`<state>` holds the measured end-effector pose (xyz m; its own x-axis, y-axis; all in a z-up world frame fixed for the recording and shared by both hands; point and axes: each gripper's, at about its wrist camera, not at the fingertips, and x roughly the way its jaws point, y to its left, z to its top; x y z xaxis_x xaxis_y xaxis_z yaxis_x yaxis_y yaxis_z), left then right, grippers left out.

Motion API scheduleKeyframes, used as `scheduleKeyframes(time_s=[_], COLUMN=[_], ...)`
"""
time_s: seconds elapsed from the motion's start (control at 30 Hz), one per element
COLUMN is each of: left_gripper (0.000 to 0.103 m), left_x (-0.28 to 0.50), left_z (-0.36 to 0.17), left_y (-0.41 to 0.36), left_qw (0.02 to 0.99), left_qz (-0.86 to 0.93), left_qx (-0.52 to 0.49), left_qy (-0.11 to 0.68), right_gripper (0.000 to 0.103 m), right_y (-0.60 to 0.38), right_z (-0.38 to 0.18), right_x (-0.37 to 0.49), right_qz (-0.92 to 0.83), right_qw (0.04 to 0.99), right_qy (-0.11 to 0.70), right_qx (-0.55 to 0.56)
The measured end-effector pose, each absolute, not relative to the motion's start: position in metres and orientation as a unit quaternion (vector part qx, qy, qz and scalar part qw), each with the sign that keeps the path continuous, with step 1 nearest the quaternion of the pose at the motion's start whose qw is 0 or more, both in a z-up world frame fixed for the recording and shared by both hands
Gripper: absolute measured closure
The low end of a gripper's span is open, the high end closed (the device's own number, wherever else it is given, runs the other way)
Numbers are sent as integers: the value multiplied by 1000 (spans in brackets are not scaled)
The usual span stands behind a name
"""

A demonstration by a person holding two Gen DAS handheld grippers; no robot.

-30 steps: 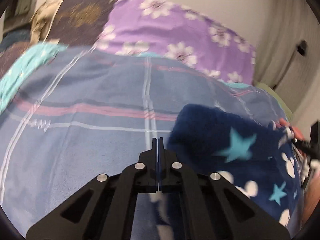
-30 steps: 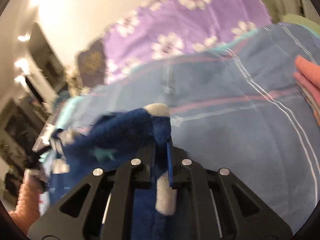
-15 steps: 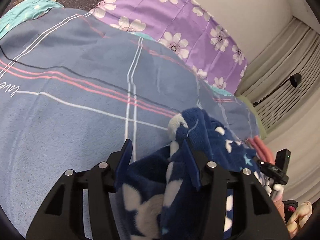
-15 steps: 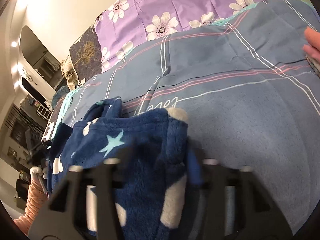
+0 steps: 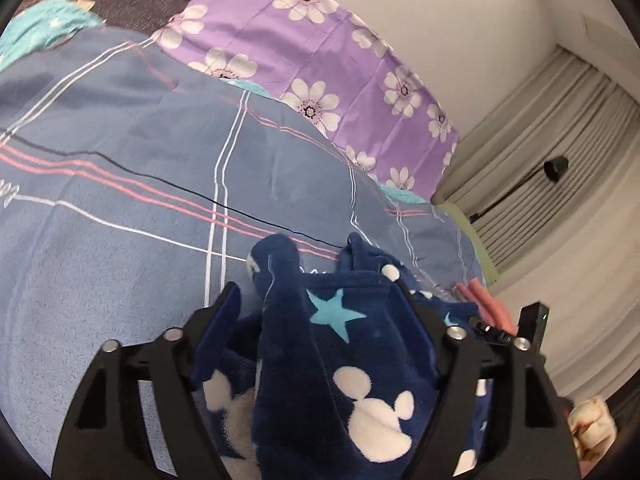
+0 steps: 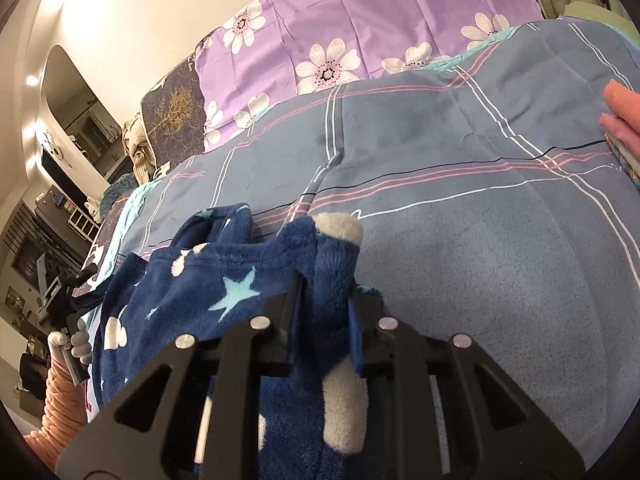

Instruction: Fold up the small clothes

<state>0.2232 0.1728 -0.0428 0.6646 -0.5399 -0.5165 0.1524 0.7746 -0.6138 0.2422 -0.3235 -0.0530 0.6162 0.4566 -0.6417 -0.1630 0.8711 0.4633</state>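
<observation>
Two claws work one navy fleece garment with stars and white mouse heads (image 5: 344, 344) – it lies bunched on the grey-blue plaid blanket (image 5: 120, 248) of the bed. Left claw (image 5: 320, 300) stands wide apart around the fabric; right claw (image 6: 326, 300) pinches a cream-trimmed fold (stacked pink clothes (image 6: 624, 112) nearby).

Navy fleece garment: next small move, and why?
Probably back the left claw off, then regrip an edge. Its jaws stand wide open around the navy star-print fleece garment, which lies bunched on the blue plaid blanket. The right claw looks closed on a fold.
</observation>
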Motion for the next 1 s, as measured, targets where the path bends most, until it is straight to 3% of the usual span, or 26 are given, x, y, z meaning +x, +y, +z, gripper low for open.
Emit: scheduleKeyframes(time_s=[0.1,0.17,0.2,0.23,0.27,0.43,0.57,0.6,0.7,0.83,0.97,1.0], left_gripper=[25,63,92,92,92,92,86,81,75,63,58,58], left_x=[235,244,249,248,245,210,226,232,234,203,171,161], left_z=[-55,-65,-68,-64,-56,1,-18,-31,-61,-28,18,27], left_y=[151,137,134,133,133,128,117,116,120,119,77,54], left_qw=[867,860,856,860,870,918,917,911,896,919,931,928], left_qz=[-188,-164,-169,-169,-170,-169,-117,-101,-67,-51,-80,-109], left_qx=[-226,-195,-188,-185,-177,-117,-40,-25,-19,-14,-2,-2], left_qy=[403,442,451,444,427,340,379,398,438,390,356,357], right_gripper=[78,77,78,87,89,91,85,78,74,65,65,74], right_y=[-322,-320,-319,-319,-320,-320,-300,-296,-301,-329,-354,-359], right_z=[-56,-56,-56,-54,-47,1,-21,-42,-71,-57,-53,-57], right_x=[243,243,242,241,237,218,244,252,250,219,192,189], right_qz=[176,175,172,168,165,210,164,139,123,134,120,114], right_qw=[878,879,880,883,888,907,910,900,883,894,901,901], right_qy=[403,405,405,403,392,309,362,401,438,400,397,398], right_qx=[188,183,179,174,175,196,119,99,120,149,126,126])
